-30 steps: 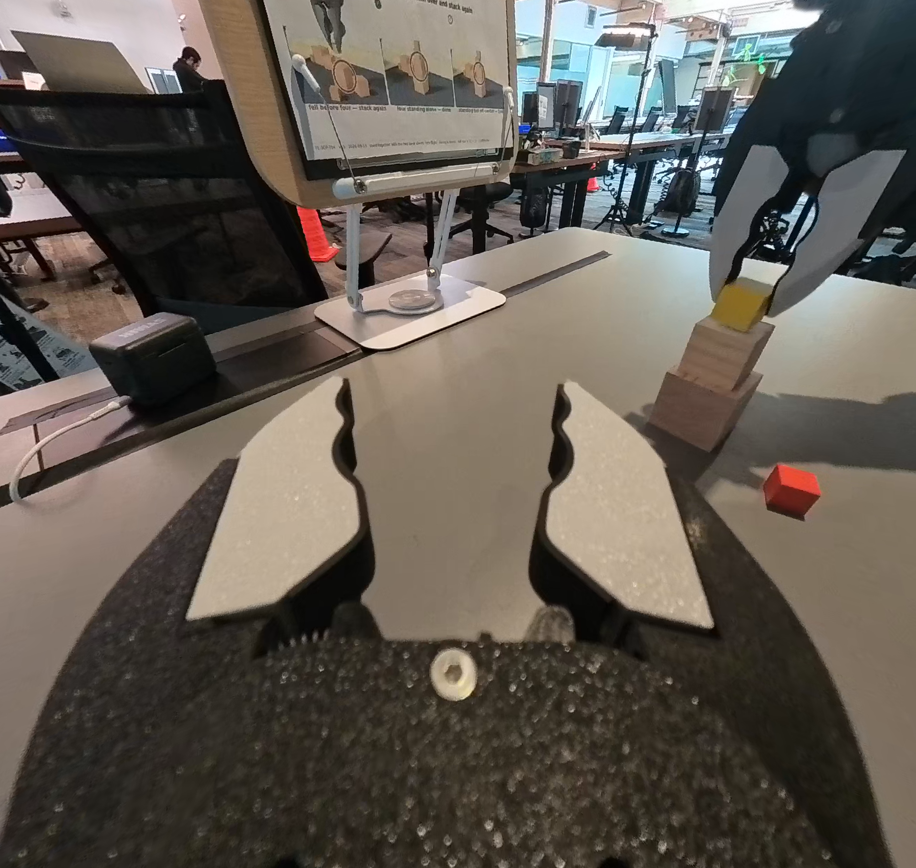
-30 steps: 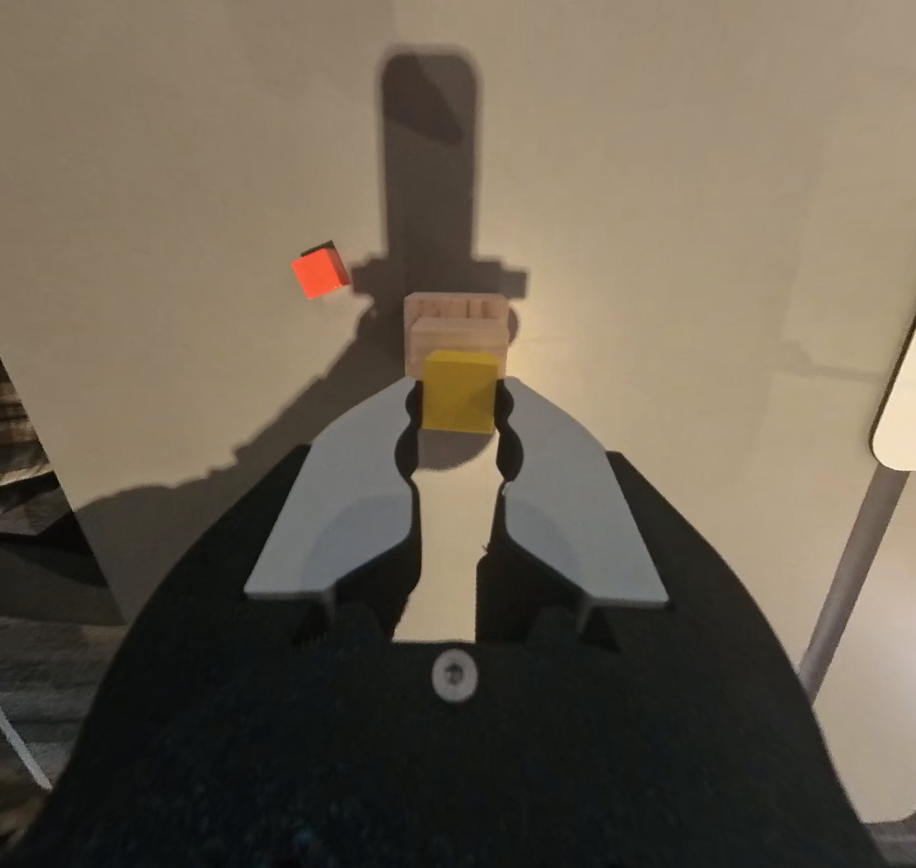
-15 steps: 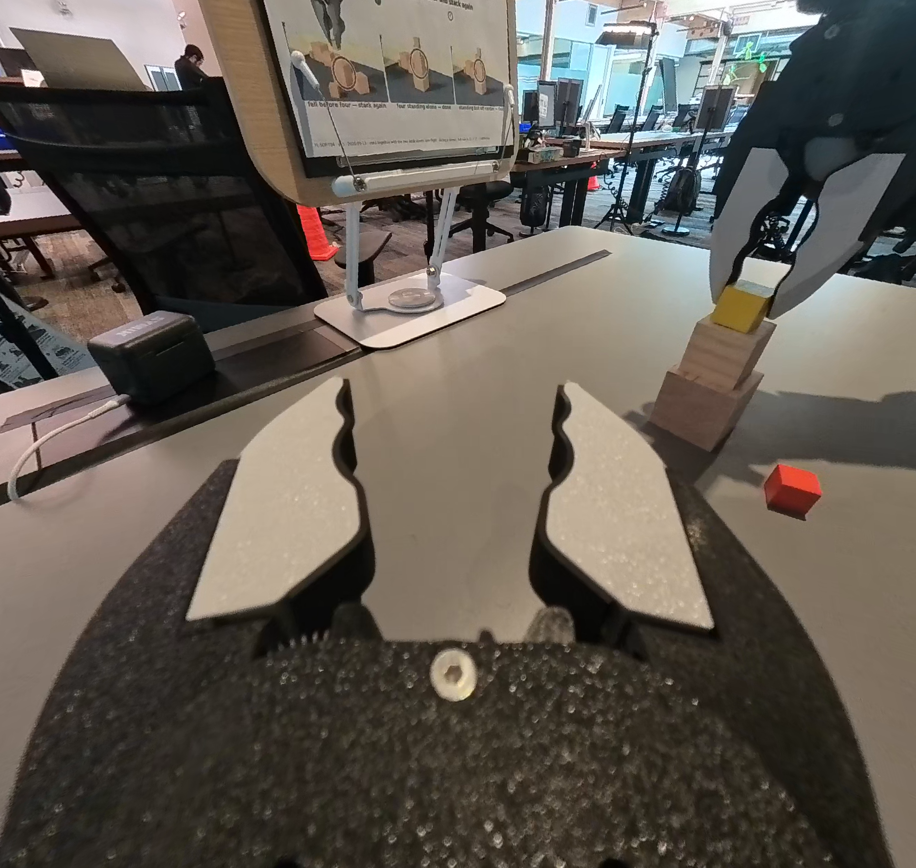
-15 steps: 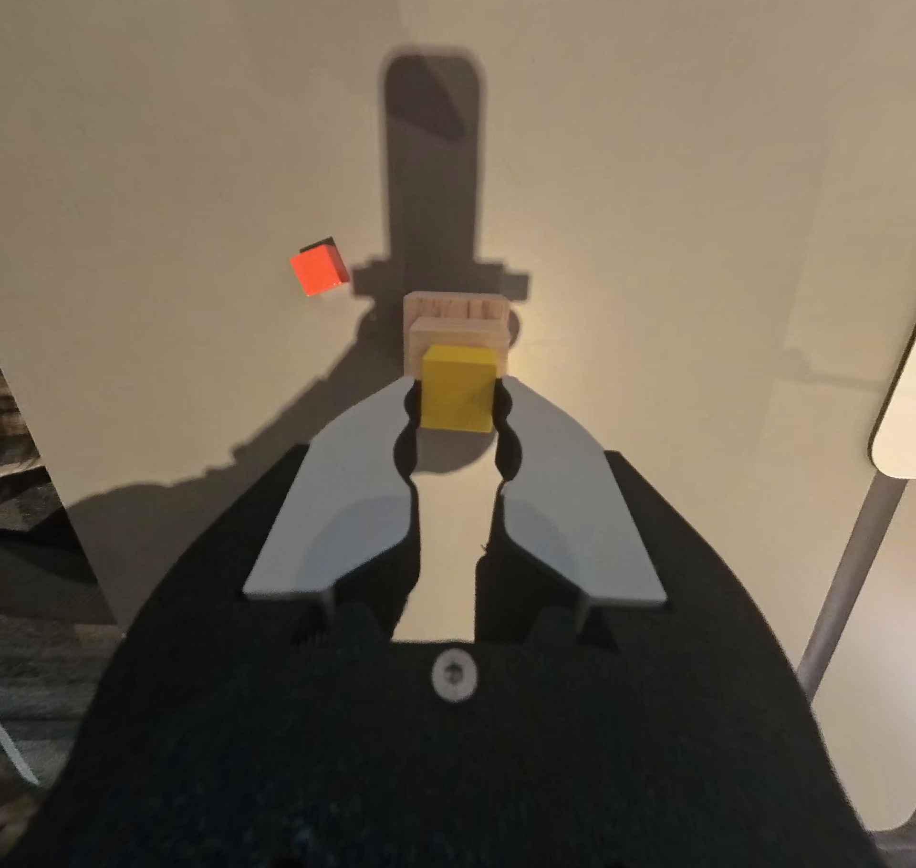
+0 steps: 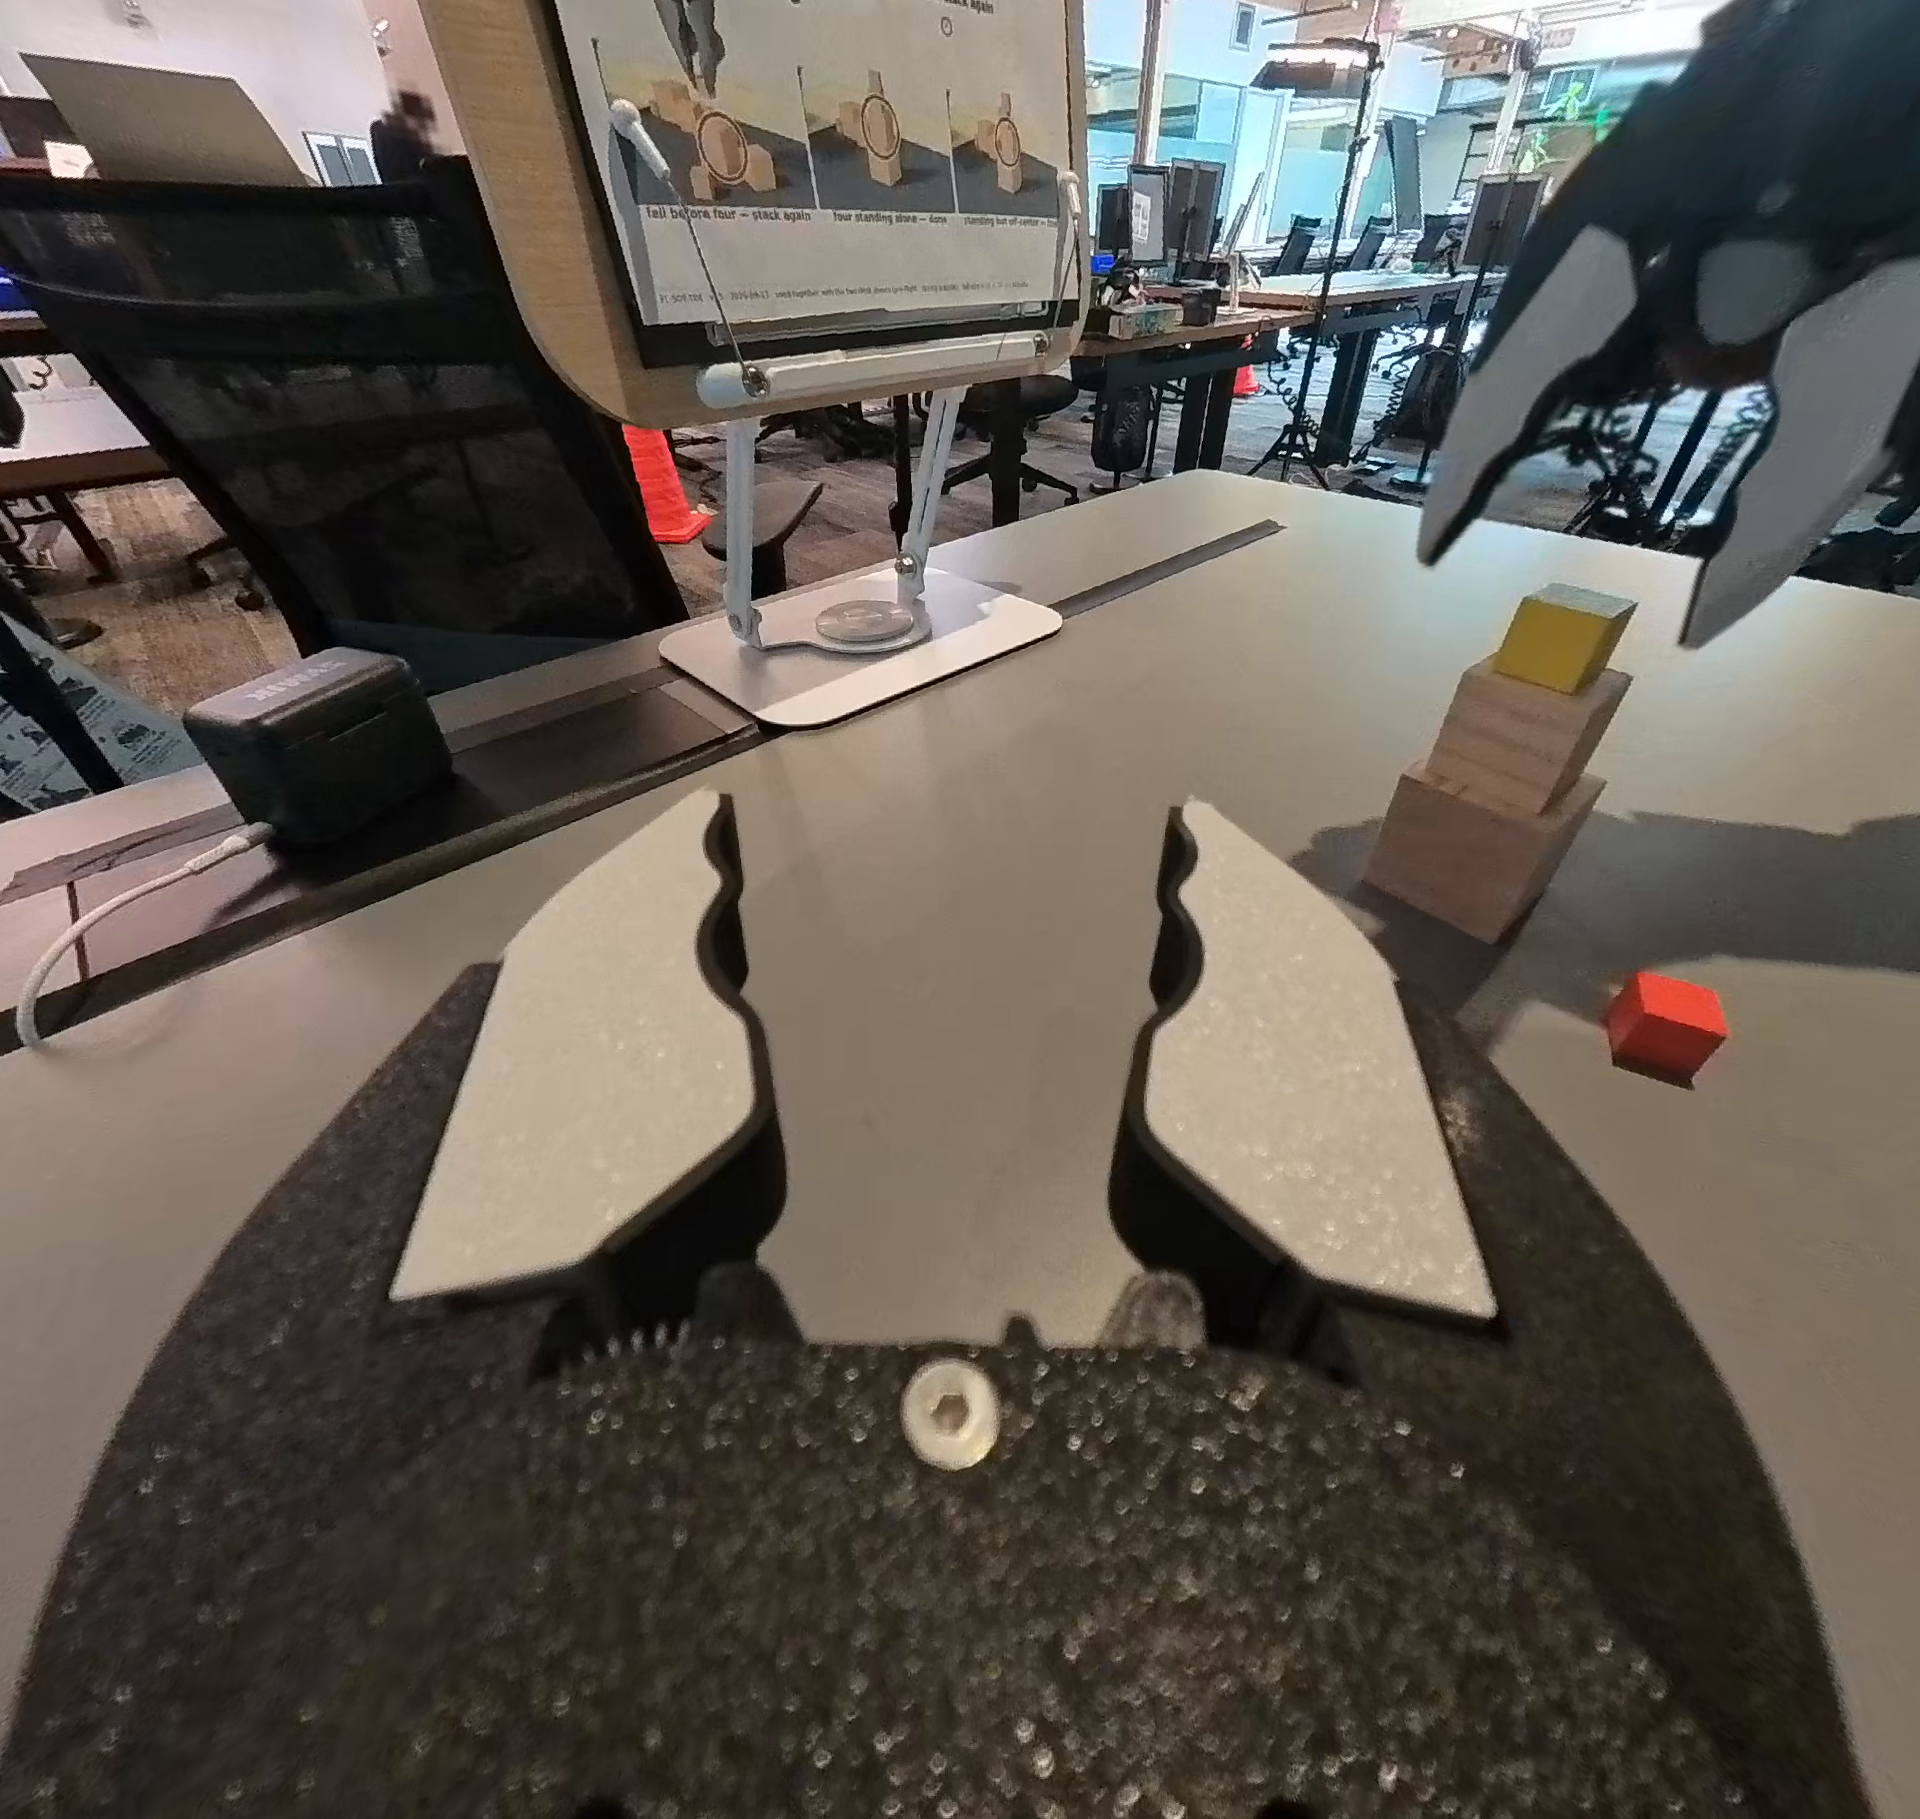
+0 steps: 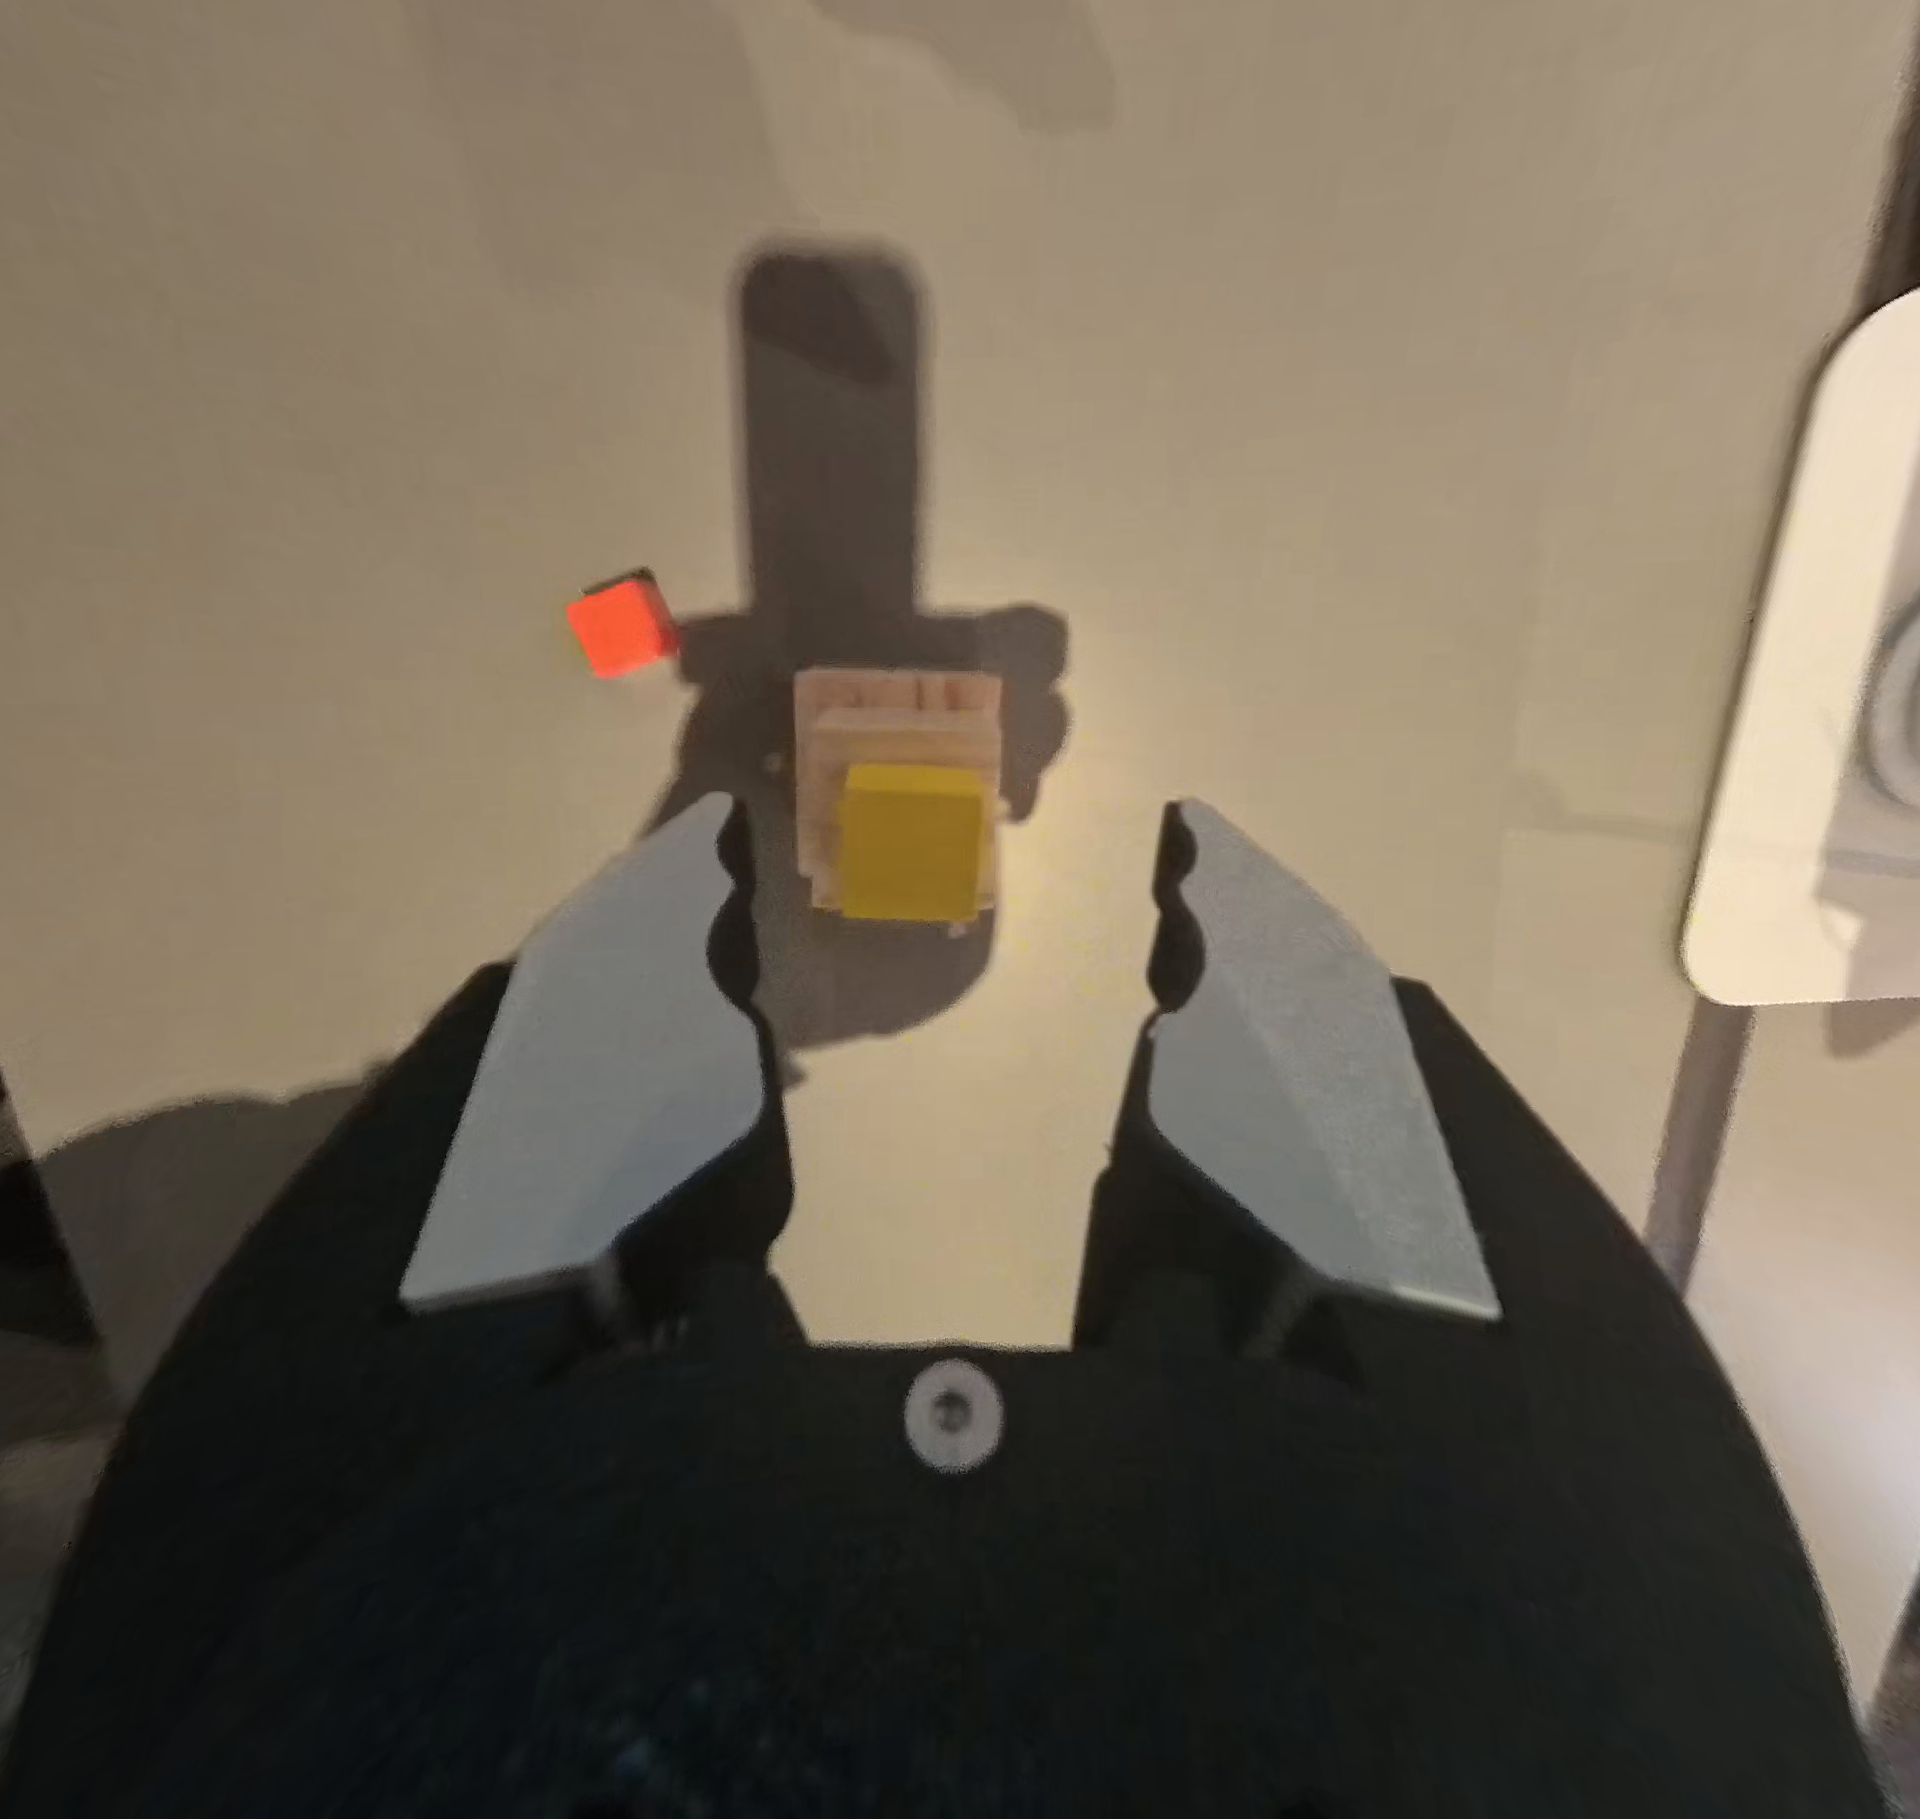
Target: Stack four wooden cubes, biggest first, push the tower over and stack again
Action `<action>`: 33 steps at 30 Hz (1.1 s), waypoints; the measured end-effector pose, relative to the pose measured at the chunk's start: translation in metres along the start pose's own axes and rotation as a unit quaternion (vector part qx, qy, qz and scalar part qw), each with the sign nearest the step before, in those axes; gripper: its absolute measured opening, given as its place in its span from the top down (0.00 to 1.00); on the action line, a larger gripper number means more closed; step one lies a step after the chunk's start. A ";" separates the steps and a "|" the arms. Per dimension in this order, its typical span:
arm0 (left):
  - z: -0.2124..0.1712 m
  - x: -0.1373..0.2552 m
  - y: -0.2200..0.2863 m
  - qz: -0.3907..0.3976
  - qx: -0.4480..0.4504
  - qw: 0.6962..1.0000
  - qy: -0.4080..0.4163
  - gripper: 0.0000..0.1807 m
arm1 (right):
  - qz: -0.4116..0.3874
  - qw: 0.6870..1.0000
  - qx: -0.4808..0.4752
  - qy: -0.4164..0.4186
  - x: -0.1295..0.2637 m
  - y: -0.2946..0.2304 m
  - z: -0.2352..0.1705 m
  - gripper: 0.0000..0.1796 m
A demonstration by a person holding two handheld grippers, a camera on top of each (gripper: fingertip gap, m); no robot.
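While spread, right tongs [image 6: 951, 813] hover above yellow cube [image 6: 912, 847].

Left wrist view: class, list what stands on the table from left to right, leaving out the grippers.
White cable → black box → stand base plate → cube tower, yellow cube on top → red cube.

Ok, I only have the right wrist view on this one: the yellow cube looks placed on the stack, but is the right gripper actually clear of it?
Observer: Yes; the left wrist view shows the right gripper open, hanging above the yellow cube without touching it.
Reviewer: And the left gripper?
Observer: The left gripper is open and empty, over the table.
Reviewer: Anything else on the table?
Observer: A black box with a white cable, left of the stand.
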State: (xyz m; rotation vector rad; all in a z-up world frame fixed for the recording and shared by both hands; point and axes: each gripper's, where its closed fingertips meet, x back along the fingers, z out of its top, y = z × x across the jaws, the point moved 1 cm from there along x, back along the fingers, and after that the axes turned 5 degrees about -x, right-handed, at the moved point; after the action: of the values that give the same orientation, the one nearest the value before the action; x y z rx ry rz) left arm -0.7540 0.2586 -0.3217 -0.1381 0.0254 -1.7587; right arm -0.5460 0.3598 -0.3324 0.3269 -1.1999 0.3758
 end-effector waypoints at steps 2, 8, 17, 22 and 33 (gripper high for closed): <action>-0.001 0.000 0.000 -0.001 0.000 1.000 -0.001 0.57 | -0.029 0.999 0.008 0.039 0.016 0.000 0.011 0.55; 0.001 -0.005 0.016 -0.046 0.010 0.999 -0.009 0.56 | -0.112 0.987 0.026 0.115 0.056 -0.024 0.014 0.48; -0.015 -0.039 0.154 -0.169 -0.017 0.974 -0.152 0.55 | -0.128 0.970 -0.076 0.194 0.056 -0.075 -0.048 0.50; -0.042 -0.046 0.189 -0.151 -0.033 0.964 -0.216 0.58 | -0.109 0.966 -0.121 0.203 0.035 -0.091 -0.077 0.51; -0.078 -0.056 0.220 -0.164 -0.093 0.935 -0.299 0.68 | -0.087 0.958 -0.138 0.237 0.020 -0.102 -0.085 0.52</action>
State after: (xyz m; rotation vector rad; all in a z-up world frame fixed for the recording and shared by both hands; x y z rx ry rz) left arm -0.5371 0.2663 -0.4243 -0.8542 -0.2895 -1.9766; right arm -0.4232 0.3077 -0.3467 0.0889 -0.7314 0.1179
